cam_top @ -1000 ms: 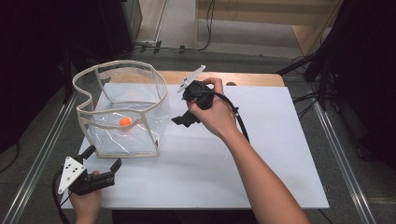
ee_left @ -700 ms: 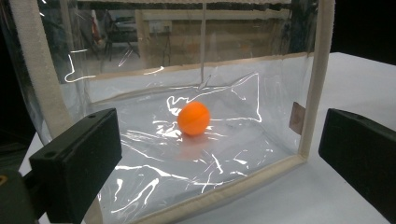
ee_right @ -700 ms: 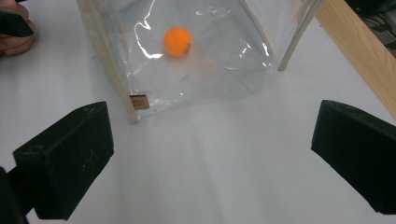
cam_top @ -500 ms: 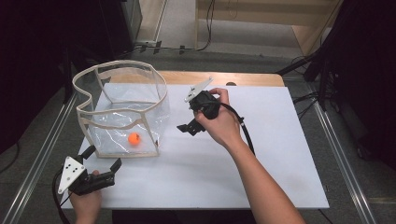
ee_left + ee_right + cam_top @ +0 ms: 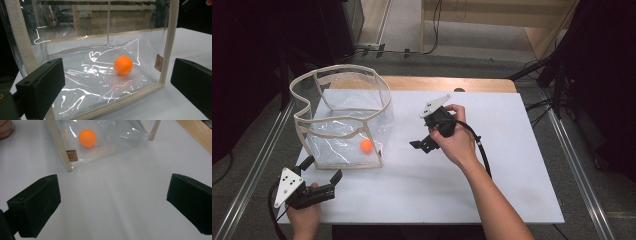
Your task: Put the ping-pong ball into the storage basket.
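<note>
So the orange ball sits on the floor of the clear bag, near its front right corner, with the bag standing on the white table. The left gripper rests just in front of the bag, jaws spread wide and empty. The right gripper hovers beside the bag's right side, jaws also spread with nothing between them.

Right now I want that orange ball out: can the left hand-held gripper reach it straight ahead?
Probably not: the clear bag's wall stands between the open left hand-held gripper and the orange ball.
</note>
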Demonstrator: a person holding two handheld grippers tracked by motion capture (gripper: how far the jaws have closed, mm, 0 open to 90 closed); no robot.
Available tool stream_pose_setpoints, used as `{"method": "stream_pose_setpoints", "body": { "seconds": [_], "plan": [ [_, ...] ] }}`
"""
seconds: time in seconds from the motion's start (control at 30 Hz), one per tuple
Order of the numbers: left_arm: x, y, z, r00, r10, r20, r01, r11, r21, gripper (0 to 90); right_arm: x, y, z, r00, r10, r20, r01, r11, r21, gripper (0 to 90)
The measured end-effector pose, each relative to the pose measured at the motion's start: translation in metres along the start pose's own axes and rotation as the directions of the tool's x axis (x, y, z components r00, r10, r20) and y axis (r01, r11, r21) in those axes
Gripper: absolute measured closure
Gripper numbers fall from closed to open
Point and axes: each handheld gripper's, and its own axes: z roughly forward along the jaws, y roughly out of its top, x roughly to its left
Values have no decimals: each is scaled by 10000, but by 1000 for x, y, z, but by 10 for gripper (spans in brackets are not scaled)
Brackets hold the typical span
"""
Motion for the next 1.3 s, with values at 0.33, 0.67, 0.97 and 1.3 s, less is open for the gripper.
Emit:
{"method": "stream_pose_setpoints", "body": {
  "seconds": [0.33, 0.67, 0.97, 1.3],
  "plan": [
    [0, 0, 0, 10000, 9, -10, -9, 10000, 14, 0, 0, -23, 2, 9993, 367, 72, -367, 9993, -73, 0],
    [-1, 0, 0, 10000, 13, -14, -13, 10000, 15, 1, 0, -43, 1, 9974, 719, 104, -716, 9971, -268, 0],
    [-1, 0, 0, 10000, 13, -9, -13, 10000, 17, 1, 0, -65, -1, 9941, 1061, 215, -1052, 9937, -393, 0],
    [-1, 0, 0, 10000, 14, -20, -14, 10000, 17, 1, 0, -92, -5, 9890, 1447, 293, -1431, 9883, -519, 0]
  ]
}}
